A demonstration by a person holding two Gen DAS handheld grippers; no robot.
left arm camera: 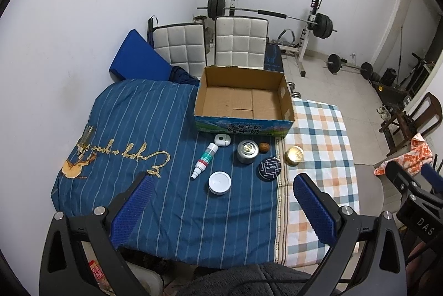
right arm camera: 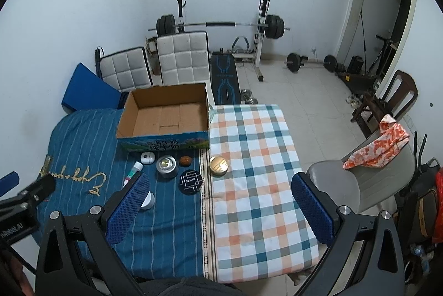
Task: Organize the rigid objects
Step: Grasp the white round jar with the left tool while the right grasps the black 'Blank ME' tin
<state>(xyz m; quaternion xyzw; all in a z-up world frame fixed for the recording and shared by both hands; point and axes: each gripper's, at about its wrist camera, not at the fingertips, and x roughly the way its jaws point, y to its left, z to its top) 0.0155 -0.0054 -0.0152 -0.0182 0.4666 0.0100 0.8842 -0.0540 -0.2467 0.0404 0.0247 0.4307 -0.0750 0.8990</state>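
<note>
Because the small things sit close together just in front of the empty cardboard box [left arm camera: 243,99] on the cloth-covered bench [left arm camera: 155,129], I judge that a reach for the silver tin [left arm camera: 247,151] could knock the walnut [left arm camera: 264,147] or roll the white tube [left arm camera: 205,160] aside. Both the left tool [left arm camera: 224,210] and the right tool [right arm camera: 218,208] hover above the near edge, jaws wide and holding nothing, aimed forward toward the box.
</note>
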